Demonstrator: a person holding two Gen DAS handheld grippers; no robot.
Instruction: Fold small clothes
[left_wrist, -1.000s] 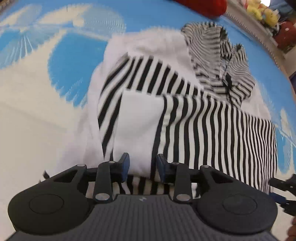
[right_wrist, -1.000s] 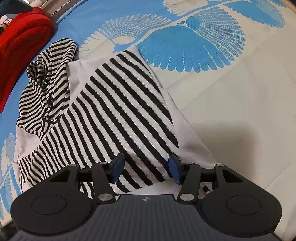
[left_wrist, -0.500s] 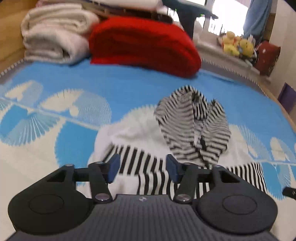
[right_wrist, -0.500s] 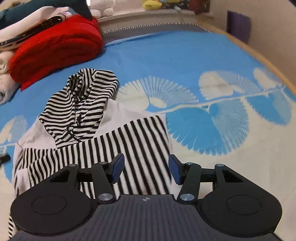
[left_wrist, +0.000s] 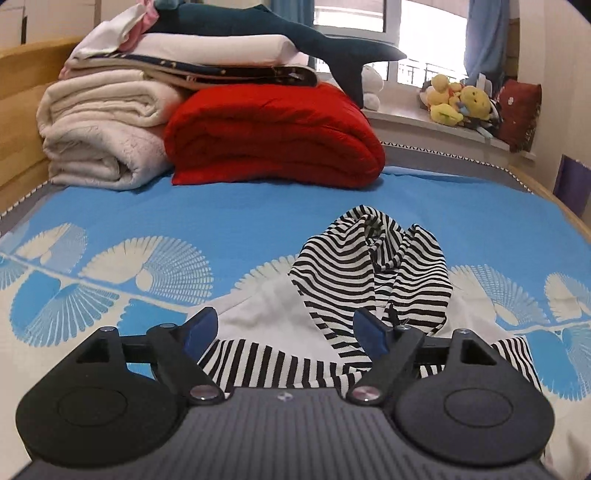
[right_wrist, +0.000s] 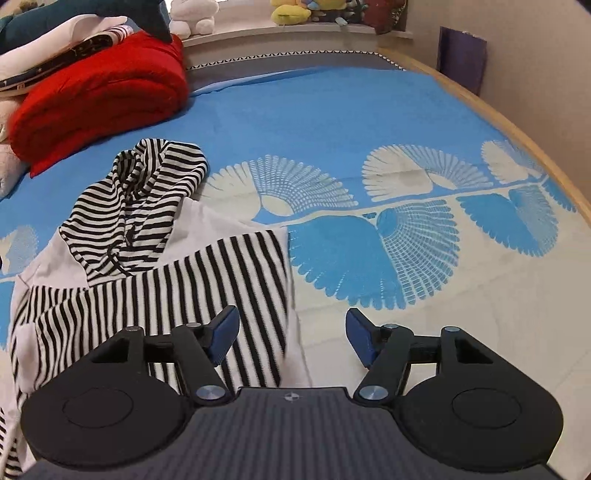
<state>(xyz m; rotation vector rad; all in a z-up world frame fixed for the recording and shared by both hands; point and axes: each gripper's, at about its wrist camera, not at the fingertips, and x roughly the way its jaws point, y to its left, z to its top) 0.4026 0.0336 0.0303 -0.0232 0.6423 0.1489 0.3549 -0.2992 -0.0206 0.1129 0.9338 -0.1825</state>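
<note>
A small black-and-white striped hooded top (left_wrist: 280, 358) lies folded on the blue patterned bed cover, its striped hood (left_wrist: 373, 273) pointing toward the far pile. It also shows in the right wrist view (right_wrist: 184, 288), with its hood (right_wrist: 136, 199) at the upper left. My left gripper (left_wrist: 286, 330) is open and empty, raised above the top's near part. My right gripper (right_wrist: 291, 336) is open and empty, raised over the top's right edge.
A red folded quilt (left_wrist: 273, 136) and cream folded blankets (left_wrist: 99, 129) are stacked at the far end of the bed. Plush toys (left_wrist: 458, 99) sit on the windowsill. The bed's wooden edge (right_wrist: 509, 122) runs along the right.
Both grippers have let go of the top, opened wider and lifted back, tilting up so the far bedding comes into view. The top stays folded on the bed.
</note>
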